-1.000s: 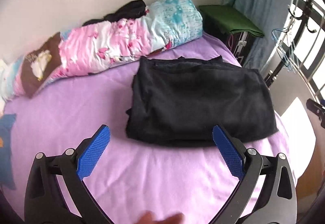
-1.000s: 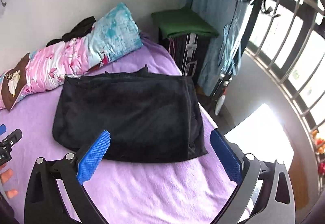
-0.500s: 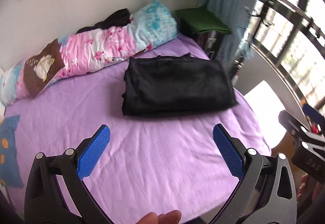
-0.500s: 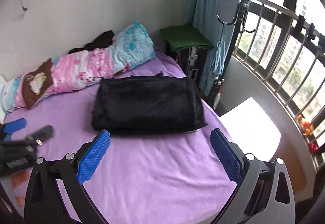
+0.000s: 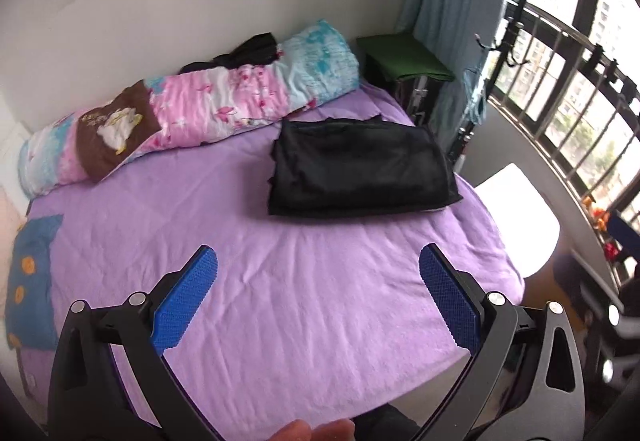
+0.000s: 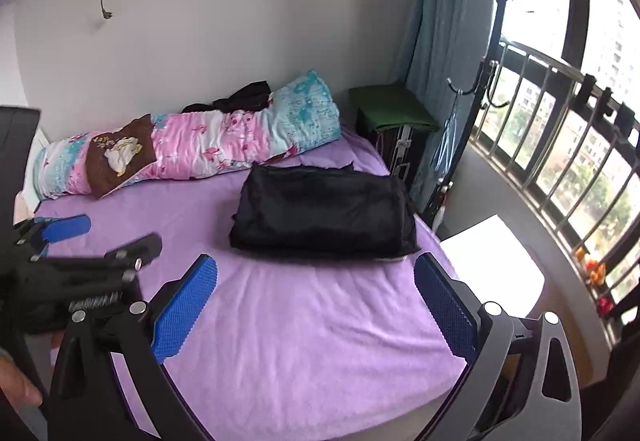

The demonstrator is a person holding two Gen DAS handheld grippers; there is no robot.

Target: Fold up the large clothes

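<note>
From my seat at the controls, the black garment (image 5: 362,169) lies folded into a neat rectangle on the purple bedsheet (image 5: 300,301), toward the far right part of the bed, just in front of the rolled floral quilt (image 5: 192,117). It sits ahead of both tools and well apart from them, its long axis running left to right across my view. The left gripper (image 5: 318,293) is spread wide with nothing between its blue pads, and the right gripper (image 6: 316,293) is the same, wide and empty (the left tool also shows at the left edge of the right wrist view). I judge the right one slightly nearer the cloth, though only just. Compared with a second ago, both grippers have drawn back and risen: the garment then filled the space just beyond the fingertips, and now it looks small and distant, so the fold seems finished.
</note>
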